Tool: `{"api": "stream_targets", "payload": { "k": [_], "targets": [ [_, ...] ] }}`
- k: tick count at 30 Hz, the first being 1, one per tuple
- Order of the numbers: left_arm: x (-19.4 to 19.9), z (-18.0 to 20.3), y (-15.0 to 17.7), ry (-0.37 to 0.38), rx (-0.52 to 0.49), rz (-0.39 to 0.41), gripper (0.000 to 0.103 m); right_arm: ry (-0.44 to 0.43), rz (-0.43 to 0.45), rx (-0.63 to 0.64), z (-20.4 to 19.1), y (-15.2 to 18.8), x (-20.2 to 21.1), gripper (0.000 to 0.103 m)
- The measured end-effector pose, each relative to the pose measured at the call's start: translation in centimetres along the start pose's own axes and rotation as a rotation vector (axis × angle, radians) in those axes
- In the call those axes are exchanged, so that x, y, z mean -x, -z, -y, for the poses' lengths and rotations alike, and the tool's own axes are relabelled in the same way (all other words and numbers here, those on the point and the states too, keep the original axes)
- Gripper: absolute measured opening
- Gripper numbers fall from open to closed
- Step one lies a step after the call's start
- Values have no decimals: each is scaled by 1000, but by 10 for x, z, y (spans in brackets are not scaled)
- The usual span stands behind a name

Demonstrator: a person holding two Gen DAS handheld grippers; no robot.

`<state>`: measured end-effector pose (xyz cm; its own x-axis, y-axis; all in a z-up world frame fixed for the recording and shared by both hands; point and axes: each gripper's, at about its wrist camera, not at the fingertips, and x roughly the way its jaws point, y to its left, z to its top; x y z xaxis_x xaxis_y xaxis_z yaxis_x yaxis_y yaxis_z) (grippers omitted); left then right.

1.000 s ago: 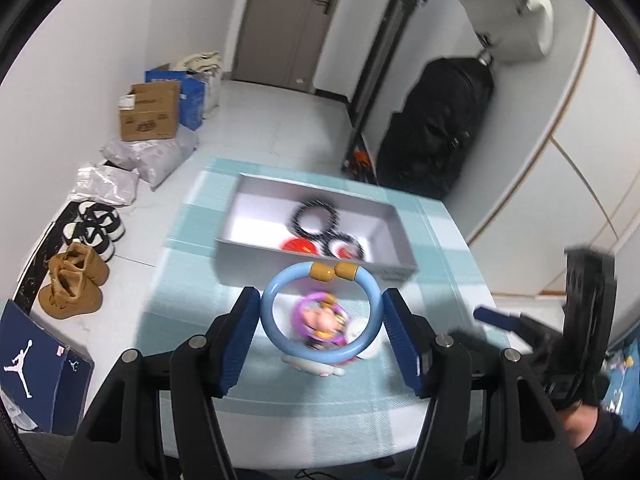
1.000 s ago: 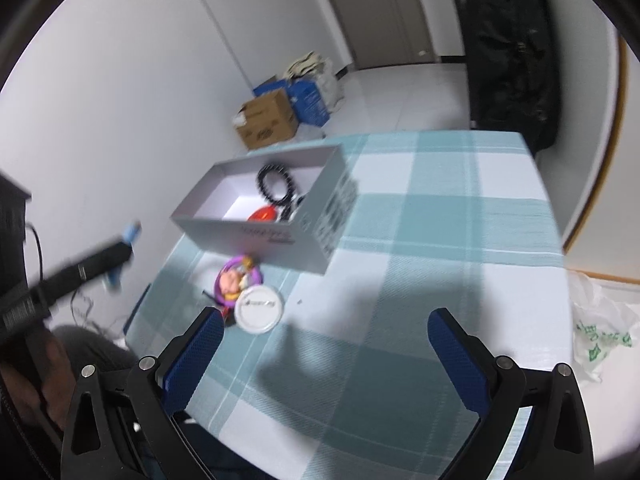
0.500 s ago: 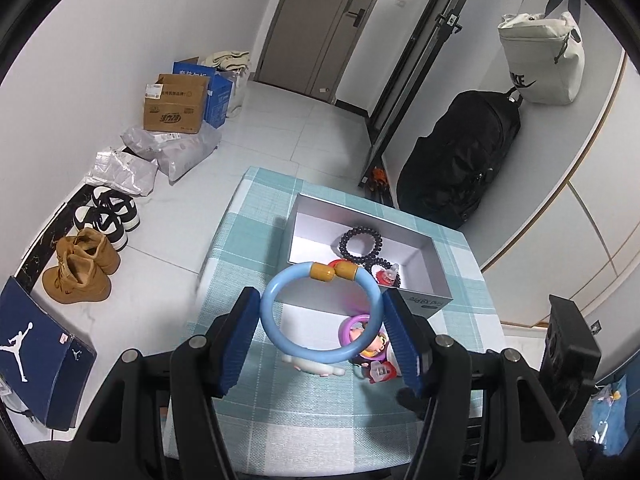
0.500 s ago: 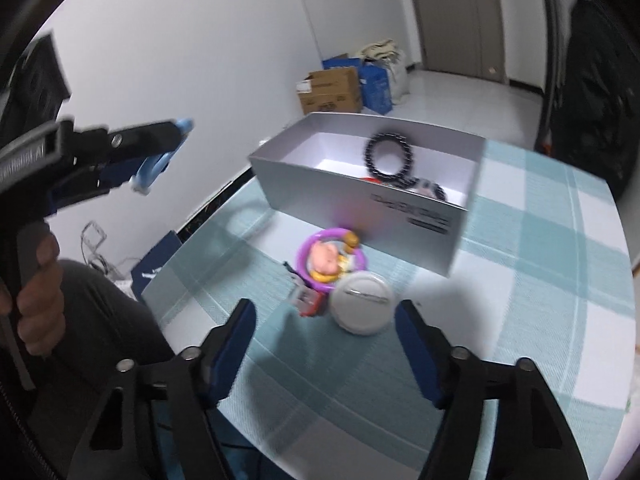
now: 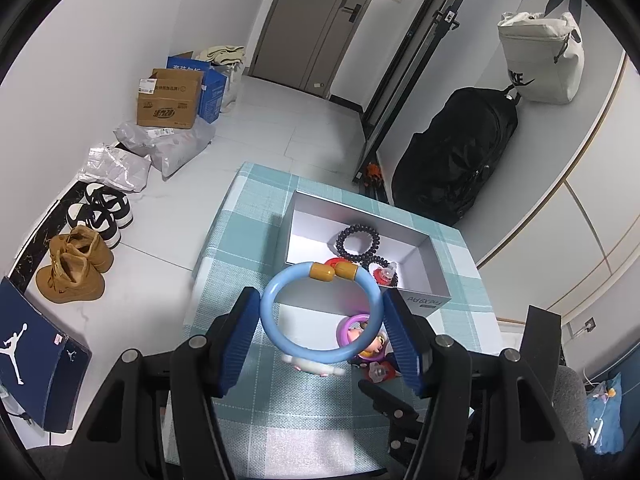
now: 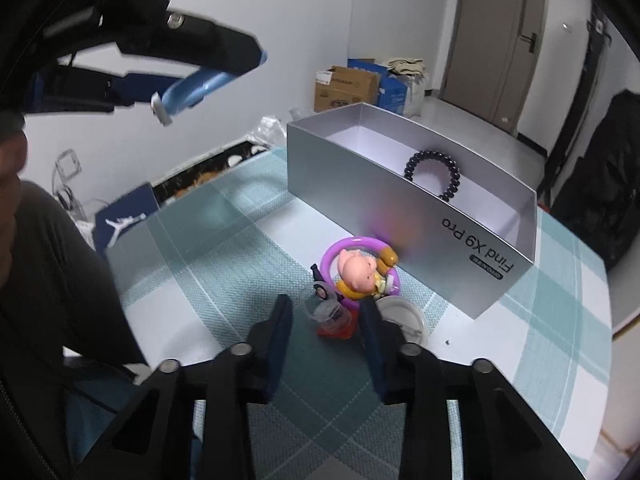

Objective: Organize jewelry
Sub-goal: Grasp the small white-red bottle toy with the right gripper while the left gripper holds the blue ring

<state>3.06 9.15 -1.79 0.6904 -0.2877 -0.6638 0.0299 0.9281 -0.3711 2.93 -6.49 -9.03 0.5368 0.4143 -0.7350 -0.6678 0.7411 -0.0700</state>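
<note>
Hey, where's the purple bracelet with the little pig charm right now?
The purple bracelet lies on the checked tablecloth against the near wall of the grey box, just ahead of the right gripper and beside a white round lid.

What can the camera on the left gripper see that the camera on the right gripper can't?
Only the left wrist view shows the whole blue bracelet face-on, clamped in the left gripper, the red piece inside the box, and the shoes.

Only the right wrist view shows the white round lid, the box's "Find X9 Pro" label right way round, and the right gripper open around a small red item.

Both show the grey box, the black bead bracelet and the purple pig bracelet.
</note>
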Motion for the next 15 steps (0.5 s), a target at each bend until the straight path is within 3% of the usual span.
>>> {"api": "stream_targets", "payload": {
  "k": [8,15],
  "targets": [
    [-3,-1,0,-7,16,-7,58,-66,11,-64,12,2,8,25],
    [-6,3,-1,-14,4,-11,58,-123,72,-92,17,-5,23,24]
  ]
}}
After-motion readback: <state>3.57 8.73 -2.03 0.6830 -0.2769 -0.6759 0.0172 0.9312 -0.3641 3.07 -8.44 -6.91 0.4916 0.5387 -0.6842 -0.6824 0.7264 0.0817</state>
